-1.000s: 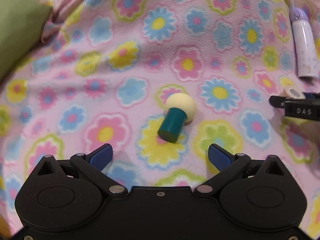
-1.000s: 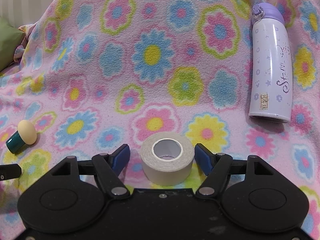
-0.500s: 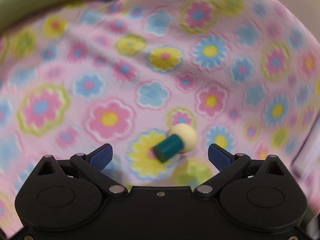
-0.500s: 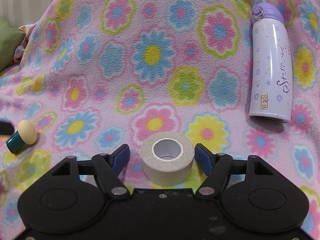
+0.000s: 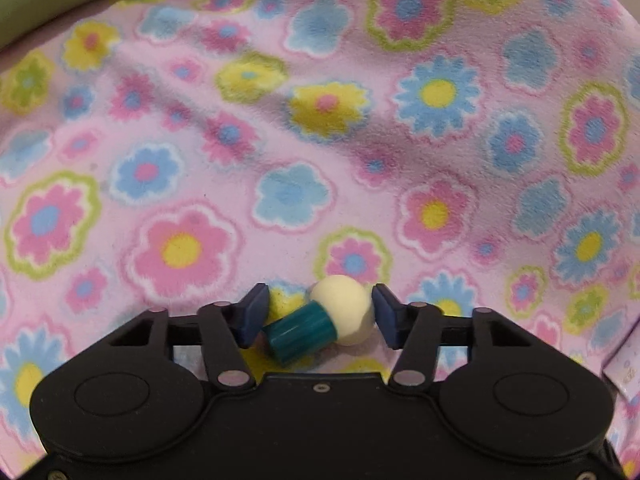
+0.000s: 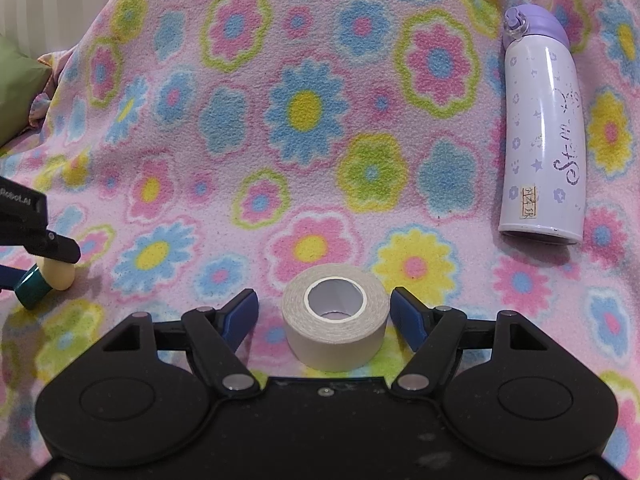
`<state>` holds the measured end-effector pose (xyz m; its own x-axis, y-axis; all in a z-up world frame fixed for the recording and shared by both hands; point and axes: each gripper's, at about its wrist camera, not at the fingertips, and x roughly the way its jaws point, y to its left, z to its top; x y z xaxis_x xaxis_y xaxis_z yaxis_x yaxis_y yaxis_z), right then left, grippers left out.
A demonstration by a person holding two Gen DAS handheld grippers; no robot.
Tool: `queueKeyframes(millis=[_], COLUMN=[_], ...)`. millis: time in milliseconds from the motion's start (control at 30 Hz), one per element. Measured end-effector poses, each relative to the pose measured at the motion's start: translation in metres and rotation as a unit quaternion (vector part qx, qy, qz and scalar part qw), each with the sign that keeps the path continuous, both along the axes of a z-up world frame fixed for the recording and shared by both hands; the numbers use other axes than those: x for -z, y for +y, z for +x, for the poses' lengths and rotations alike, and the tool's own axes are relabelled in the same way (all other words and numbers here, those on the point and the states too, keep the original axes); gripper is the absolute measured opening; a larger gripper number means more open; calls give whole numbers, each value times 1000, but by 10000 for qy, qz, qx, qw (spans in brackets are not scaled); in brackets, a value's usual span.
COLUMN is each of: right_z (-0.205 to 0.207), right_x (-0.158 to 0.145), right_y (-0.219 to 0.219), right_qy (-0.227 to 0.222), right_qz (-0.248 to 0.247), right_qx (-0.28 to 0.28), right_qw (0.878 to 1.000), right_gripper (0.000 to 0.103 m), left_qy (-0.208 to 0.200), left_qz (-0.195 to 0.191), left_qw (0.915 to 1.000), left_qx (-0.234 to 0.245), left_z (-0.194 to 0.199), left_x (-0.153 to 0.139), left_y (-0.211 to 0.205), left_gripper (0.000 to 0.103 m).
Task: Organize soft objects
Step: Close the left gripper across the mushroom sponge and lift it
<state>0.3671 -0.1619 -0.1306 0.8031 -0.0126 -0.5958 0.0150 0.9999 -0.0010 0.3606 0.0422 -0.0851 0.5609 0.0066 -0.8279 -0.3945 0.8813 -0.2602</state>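
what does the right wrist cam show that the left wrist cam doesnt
Only the right wrist view shows the tape roll standing between the open right gripper fingers, untouched, and the whole purple bottle lying on its side. Only the left wrist view shows the left gripper shut on the sponge puff from both sides. Both show the puff, the flowered blanket and a green cushion.

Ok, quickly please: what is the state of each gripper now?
Left gripper: jaws shut on the sponge applicator.
Right gripper: open, jaws around the tape roll without touching it.
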Motion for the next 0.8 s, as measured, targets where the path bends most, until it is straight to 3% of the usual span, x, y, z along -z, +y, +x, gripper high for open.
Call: queueKeyframes(millis=[100, 267, 367, 433, 600, 700, 800], right_z=[0, 0, -1, 0, 0, -1, 0], right_x=[0, 0, -1, 0, 0, 0, 0], right_y=[-1, 0, 0, 0, 0, 0, 0], right_qy=[-1, 9, 10, 10, 13, 13, 14], right_qz=[0, 20, 14, 13, 4, 5, 4], right_qx=[4, -29, -25, -24, -23, -26, -30], right_qw=[10000, 10000, 10000, 10000, 10000, 10000, 10000], right_gripper=[71, 71, 71, 71, 72, 72, 72], left_qy=[-94, -57, 42, 13, -54, 57, 210], left_qz=[-61, 29, 350, 699, 1179, 1180, 882], left_qw=[9994, 9917, 9773, 9632, 9368, 9339, 9458], left_qx=[336, 1281, 2088, 2597, 3294, 3374, 3118], left_z=[-5, -15, -26, -38, -62, -70, -74], left_x=[-6, -14, -16, -17, -17, -14, -8], left_y=[2, -3, -14, -25, -43, -45, -37], left_gripper=[40, 39, 39, 42, 46, 56, 56])
